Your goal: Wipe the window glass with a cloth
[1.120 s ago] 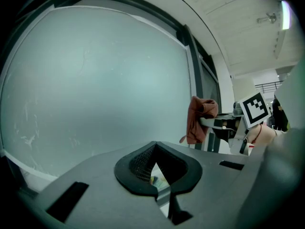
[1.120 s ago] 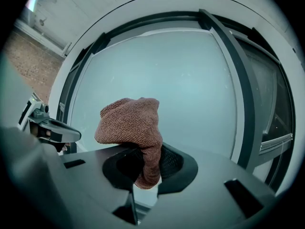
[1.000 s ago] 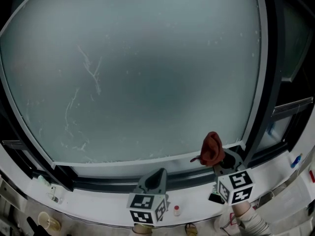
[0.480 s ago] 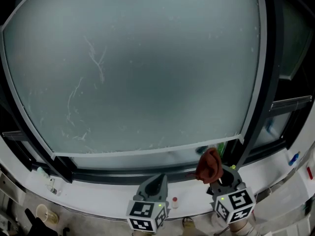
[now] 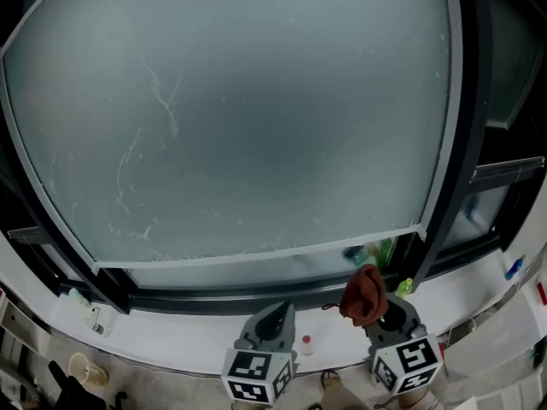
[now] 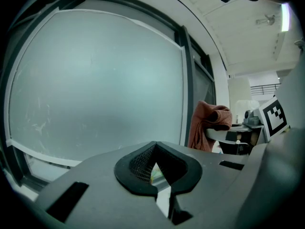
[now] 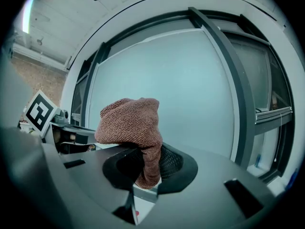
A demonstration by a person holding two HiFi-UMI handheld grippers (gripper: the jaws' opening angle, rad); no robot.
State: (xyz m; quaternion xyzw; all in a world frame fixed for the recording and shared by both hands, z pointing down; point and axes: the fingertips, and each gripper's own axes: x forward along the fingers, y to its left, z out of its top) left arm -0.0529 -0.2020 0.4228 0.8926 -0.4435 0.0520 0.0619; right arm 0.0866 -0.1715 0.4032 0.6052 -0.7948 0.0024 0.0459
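The frosted window glass point(image 5: 256, 118) fills most of the head view, with thin white streaks point(image 5: 162, 96) on its left half. A red-brown knitted cloth point(image 5: 363, 295) hangs bunched from my right gripper point(image 5: 376, 310), low and in front of the dark bottom frame, apart from the glass. In the right gripper view the cloth point(image 7: 131, 123) is pinched between the jaws of my right gripper point(image 7: 147, 168) and flops over them. My left gripper point(image 5: 272, 316) sits beside it to the left, its jaws together with nothing between them point(image 6: 155, 163). The left gripper view shows the cloth point(image 6: 207, 128) at the right.
A white sill point(image 5: 188, 336) runs under the window, with a small red-capped bottle point(image 5: 306, 344) between the grippers. A thick dark frame post point(image 5: 457, 143) bounds the pane on the right. Green objects point(image 5: 380, 253) show behind the glass. A cup point(image 5: 81, 367) stands low left.
Both grippers have dropped lower and drawn back from the window. The cloth has come down from the pane's lower edge to in front of the bottom frame.
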